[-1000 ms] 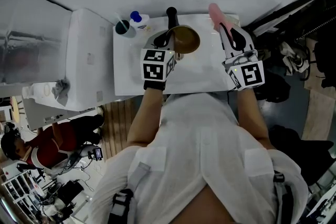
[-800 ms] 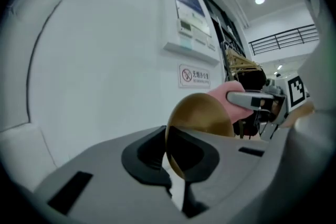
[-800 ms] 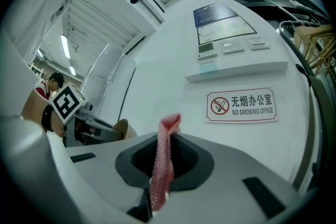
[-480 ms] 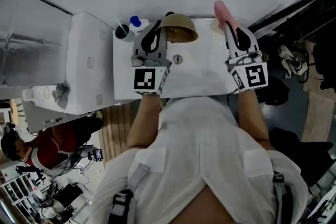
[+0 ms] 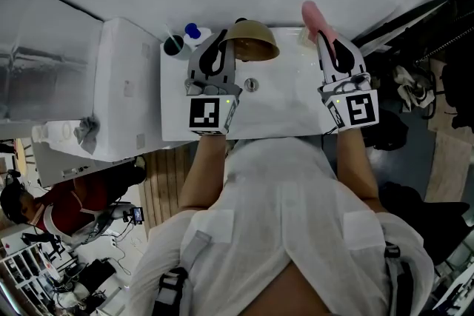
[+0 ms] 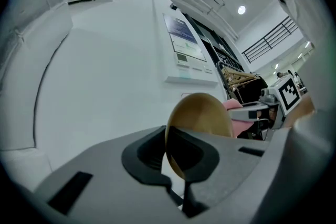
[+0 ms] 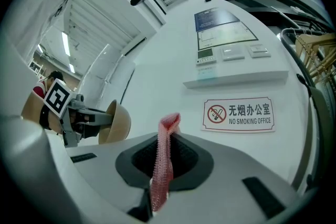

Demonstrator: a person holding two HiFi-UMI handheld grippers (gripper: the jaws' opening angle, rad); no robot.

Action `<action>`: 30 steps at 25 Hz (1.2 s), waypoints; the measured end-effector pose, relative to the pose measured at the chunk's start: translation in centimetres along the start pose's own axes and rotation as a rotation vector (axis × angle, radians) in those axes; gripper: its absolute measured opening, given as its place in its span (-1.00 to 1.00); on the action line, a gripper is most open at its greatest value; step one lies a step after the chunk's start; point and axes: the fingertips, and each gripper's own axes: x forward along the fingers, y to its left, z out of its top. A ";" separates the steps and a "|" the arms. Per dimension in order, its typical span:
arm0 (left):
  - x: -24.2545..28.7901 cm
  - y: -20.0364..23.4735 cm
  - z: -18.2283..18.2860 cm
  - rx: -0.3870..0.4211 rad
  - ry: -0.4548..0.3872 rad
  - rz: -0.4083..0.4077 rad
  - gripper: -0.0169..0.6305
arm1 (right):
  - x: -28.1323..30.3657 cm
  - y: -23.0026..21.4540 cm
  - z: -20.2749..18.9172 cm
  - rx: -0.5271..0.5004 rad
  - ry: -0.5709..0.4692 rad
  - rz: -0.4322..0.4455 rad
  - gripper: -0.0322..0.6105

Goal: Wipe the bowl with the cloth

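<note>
Bowl (image 5: 253, 41) on edge, underside toward cloth (image 5: 315, 17)

Office: "No Smoking Office" wall sign (image 7: 239, 114), wall ctrl panel (image 7: 232, 52) w/ switches, white table (image 5: 285, 111).

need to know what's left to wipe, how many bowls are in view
1. The brown bowl is gripped by its rim in the left claw, held up over the back of the white sink. The person's body may hide others.
</note>
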 end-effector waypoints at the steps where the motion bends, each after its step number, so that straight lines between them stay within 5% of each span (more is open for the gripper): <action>1: 0.0 0.1 0.0 0.000 0.000 0.002 -0.90 | 0.0 0.0 0.1 -0.002 -0.001 0.001 -0.79; 30: 0.1 0.1 -0.2 -0.008 0.014 0.002 -0.90 | 0.1 0.1 0.0 -0.008 0.005 0.017 -0.79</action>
